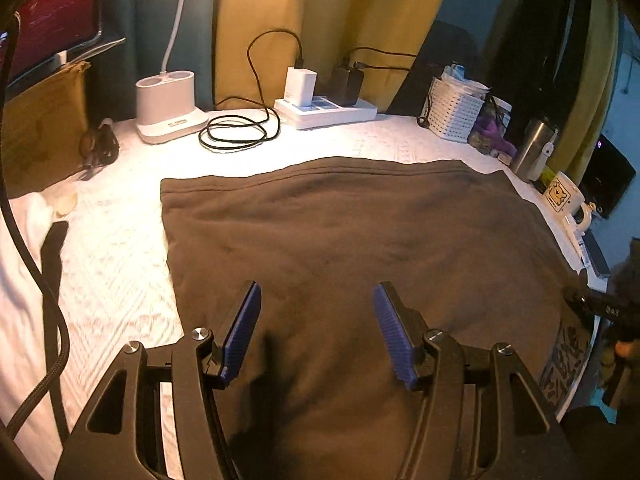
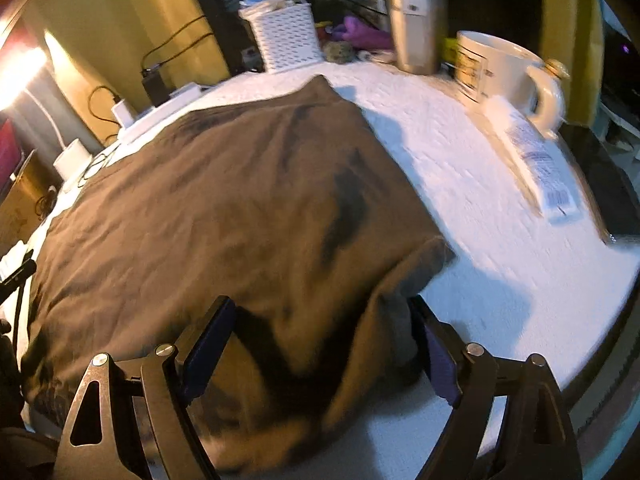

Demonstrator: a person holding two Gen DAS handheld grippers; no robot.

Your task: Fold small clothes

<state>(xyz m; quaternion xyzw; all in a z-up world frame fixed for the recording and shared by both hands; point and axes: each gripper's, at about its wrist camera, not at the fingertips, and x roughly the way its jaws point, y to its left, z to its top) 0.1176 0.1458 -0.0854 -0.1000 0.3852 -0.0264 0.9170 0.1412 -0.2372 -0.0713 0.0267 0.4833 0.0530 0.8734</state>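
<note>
A brown garment lies spread flat on the white textured table cover. My left gripper hovers over the garment's near part, open, with nothing between its blue pads. In the right wrist view the same garment fills the middle. Its right edge is bunched into a raised fold. My right gripper stands wide open over that corner. The cloth lies between its fingers and the fold is against the right finger. The pads do not pinch it.
Along the back stand a white lamp base, a coiled black cable and a power strip with chargers. To the right are a white basket, a steel tumbler and a mug. A dark sock lies left.
</note>
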